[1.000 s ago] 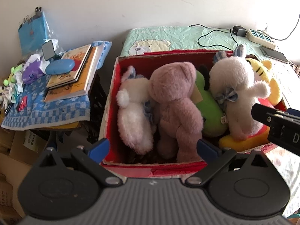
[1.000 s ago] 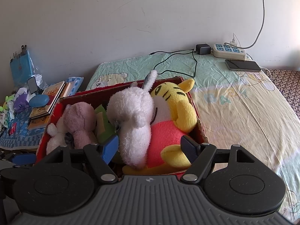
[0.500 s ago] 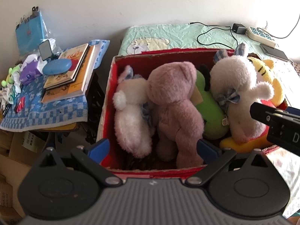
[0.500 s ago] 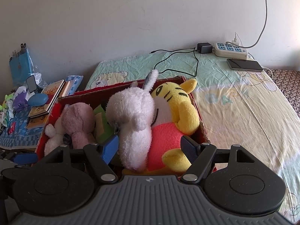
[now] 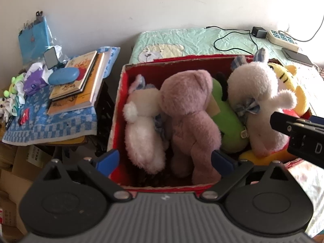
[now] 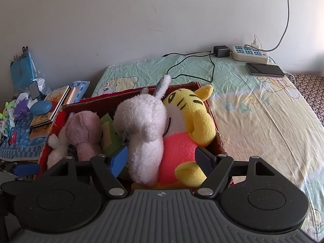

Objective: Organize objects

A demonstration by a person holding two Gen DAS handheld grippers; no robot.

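Red box [image 5: 121,93], pink bear [image 5: 188,109], yellow striped tiger [image 6: 194,109].

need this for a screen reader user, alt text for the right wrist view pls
A red box on a bed holds plush toys: a yellow tiger, white bunny and pink bear. The open right gripper hovers at its near edge.

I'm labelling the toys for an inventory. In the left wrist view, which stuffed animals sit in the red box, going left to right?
small white plush → pink teddy bear → green plush → white bunny with checked bow → yellow tiger, all in the red box.
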